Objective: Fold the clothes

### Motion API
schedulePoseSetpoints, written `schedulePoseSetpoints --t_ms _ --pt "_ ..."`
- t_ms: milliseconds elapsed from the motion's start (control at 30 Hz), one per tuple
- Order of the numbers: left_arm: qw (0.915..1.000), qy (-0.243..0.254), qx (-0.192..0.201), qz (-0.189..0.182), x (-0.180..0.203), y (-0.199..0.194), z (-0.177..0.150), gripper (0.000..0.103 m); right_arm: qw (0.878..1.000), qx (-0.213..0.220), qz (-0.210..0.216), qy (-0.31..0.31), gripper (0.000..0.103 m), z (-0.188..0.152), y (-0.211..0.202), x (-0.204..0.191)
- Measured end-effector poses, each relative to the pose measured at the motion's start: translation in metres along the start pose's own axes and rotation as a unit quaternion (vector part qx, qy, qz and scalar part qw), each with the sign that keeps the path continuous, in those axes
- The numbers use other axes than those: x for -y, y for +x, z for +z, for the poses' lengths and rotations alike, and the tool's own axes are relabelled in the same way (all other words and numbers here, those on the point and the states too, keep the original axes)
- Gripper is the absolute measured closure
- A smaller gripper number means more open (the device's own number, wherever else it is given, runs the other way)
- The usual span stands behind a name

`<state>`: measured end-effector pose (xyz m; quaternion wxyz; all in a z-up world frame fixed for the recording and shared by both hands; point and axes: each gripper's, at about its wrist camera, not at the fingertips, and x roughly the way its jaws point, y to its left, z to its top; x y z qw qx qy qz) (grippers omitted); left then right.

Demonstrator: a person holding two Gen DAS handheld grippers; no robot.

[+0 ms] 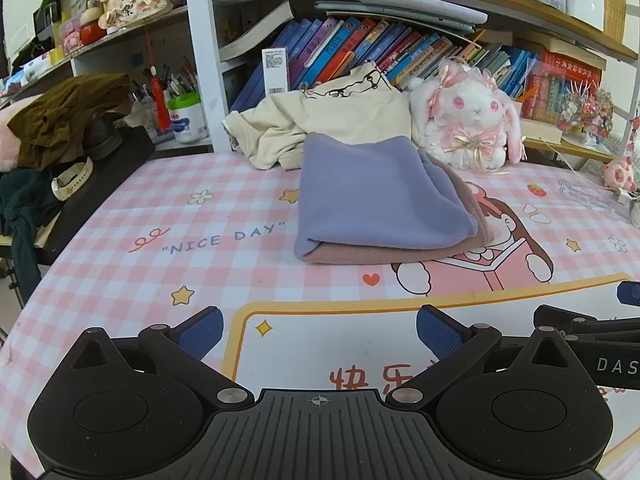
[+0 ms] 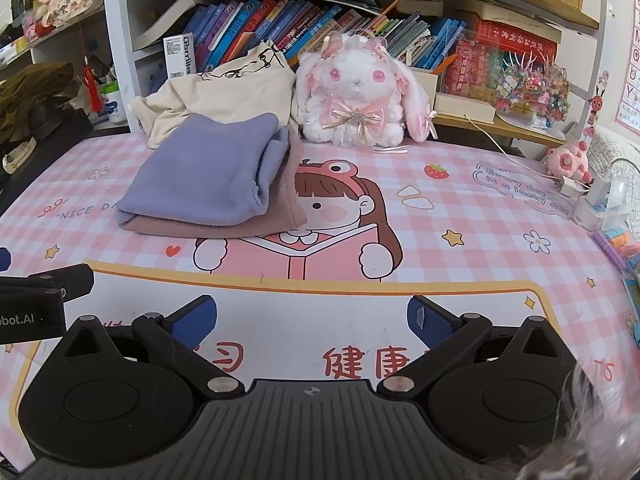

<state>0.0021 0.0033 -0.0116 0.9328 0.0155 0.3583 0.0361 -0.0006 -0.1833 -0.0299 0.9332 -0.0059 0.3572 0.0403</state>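
Note:
A folded lavender garment [image 1: 380, 196] lies on a folded mauve garment [image 1: 472, 236] on the pink checked desk mat [image 1: 160, 216]. Both show in the right wrist view, lavender [image 2: 200, 176] on mauve [image 2: 288, 200]. A crumpled cream garment [image 1: 320, 124] sits behind them against the books; it also shows in the right wrist view [image 2: 224, 92]. My left gripper [image 1: 320, 332] is open and empty, low over the mat's front, well short of the stack. My right gripper [image 2: 312, 320] is open and empty beside it, to the right.
A white plush rabbit [image 2: 356, 96] stands behind the stack. Bookshelves [image 2: 320, 24] line the back. An olive cloth pile [image 1: 68, 116] and a watch [image 1: 72, 180] lie at the left. A small pink toy [image 2: 568, 160] and chargers [image 2: 600, 196] sit at the right edge.

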Motion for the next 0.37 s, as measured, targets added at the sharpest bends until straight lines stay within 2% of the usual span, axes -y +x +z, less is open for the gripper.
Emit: schedulePoseSetpoints --t_ms 367 --pt "1.0 -0.006 0.002 0.0 0.0021 0.003 0.0011 0.0 1.0 -0.005 0.002 -0.002 0.0 0.0017 0.0056 0.0014"
